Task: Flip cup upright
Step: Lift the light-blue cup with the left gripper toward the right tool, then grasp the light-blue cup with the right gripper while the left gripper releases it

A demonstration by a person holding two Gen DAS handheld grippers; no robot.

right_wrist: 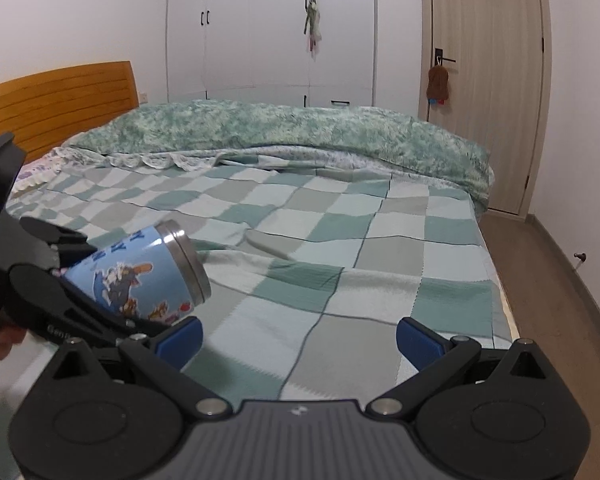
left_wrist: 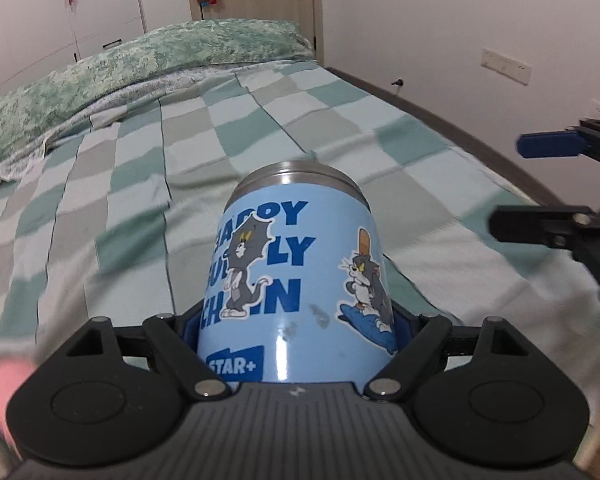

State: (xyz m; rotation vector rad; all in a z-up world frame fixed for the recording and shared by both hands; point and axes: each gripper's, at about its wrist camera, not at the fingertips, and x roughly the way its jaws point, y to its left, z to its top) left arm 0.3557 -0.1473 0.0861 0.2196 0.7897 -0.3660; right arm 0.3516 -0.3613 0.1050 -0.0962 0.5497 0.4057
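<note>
Gripping the cup (left_wrist: 300,280) at lower centre, the left tongs (left_wrist: 296,332) are closed; the right tongs (right_wrist: 298,338) are held spread, empty, for clearance.

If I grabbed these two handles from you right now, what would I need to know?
Left gripper: shut on the blue cartoon cup, fingers on either side of its body.
Right gripper: open and empty, held over the checked bedspread, to the right of the cup.
Cup: lifted off the bed and tilted on its side in the right wrist view, steel-rimmed end pointing away from the left gripper.
Done: cup grasped and raised.
Left: turn it until it is upright, set it down on the bedspread, let go. Which end is the mouth cannot be told from here.
</note>
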